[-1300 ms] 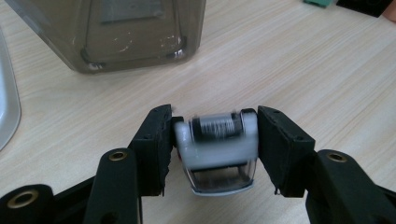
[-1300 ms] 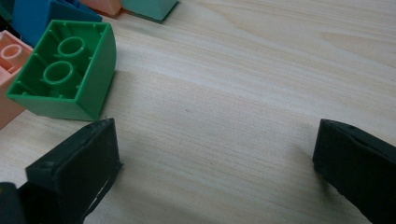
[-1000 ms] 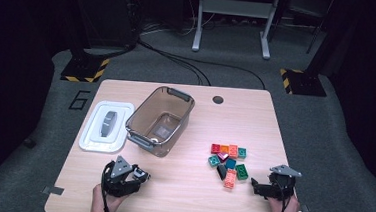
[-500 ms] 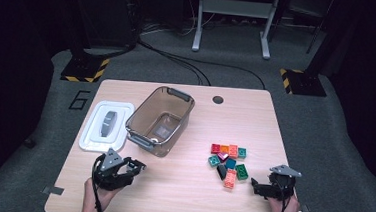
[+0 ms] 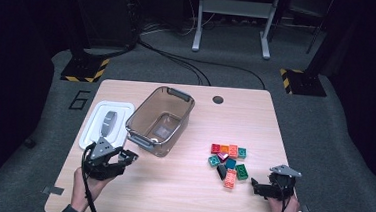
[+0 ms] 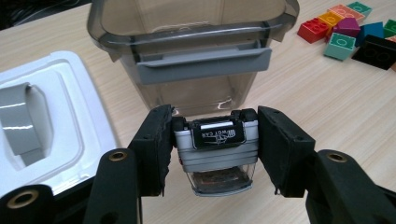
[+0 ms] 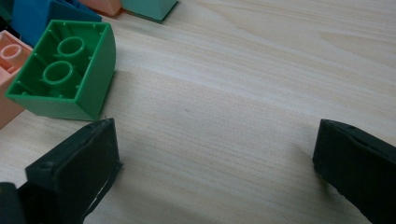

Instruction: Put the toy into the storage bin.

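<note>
Two tongs: your left gripper and right gripper work low on the wooden table, near its front edge.
Room: dark floor, cables and striped stand feet lie beyond the table's far edge.
Table: bare wood runs between your two grippers, wide and free to cross.
Bin: the clear grey bin stands just ahead of your left gripper, its handle end facing the jaws.
Lid: the white lid lies flat at that gripper's left side, beside the bin.
Bricks: the coloured bricks cluster just ahead of your right gripper; the green brick sits nearest its left jaw, not touching.
Left grip: jaws partly closed, clamping a small silver-and-black case off the table.
Right grip: jaws spread wide, holding nothing.
</note>
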A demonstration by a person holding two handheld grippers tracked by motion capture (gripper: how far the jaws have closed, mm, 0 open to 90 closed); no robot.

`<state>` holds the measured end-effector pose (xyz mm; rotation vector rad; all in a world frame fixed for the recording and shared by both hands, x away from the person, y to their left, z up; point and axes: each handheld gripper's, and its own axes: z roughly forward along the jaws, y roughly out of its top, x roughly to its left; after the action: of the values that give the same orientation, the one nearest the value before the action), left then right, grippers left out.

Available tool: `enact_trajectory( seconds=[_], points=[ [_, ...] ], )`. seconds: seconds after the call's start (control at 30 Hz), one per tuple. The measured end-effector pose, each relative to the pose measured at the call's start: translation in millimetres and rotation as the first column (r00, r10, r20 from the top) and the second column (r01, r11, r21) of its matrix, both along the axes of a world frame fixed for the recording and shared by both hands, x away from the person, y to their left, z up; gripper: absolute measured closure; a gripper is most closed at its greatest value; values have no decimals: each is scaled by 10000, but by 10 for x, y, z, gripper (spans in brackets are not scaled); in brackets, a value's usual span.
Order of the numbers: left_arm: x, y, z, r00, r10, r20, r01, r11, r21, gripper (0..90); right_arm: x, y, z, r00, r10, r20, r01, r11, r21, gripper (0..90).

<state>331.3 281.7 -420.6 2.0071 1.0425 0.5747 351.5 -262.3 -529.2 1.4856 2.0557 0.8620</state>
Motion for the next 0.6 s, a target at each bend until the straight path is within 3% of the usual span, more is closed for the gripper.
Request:
enact_trajectory(
  seconds=[0.27,0.6],
  points=[
    [68,145,103,9990,423,137,-427,9987,264,474,1,-1,0,10000,9,-3,-9,10000,3,0],
    [209,359,297,9921,1151,502,-1172,9923,412,474,2,-2,-1,10000,13,-1,-13,10000,16,0]
  ],
)
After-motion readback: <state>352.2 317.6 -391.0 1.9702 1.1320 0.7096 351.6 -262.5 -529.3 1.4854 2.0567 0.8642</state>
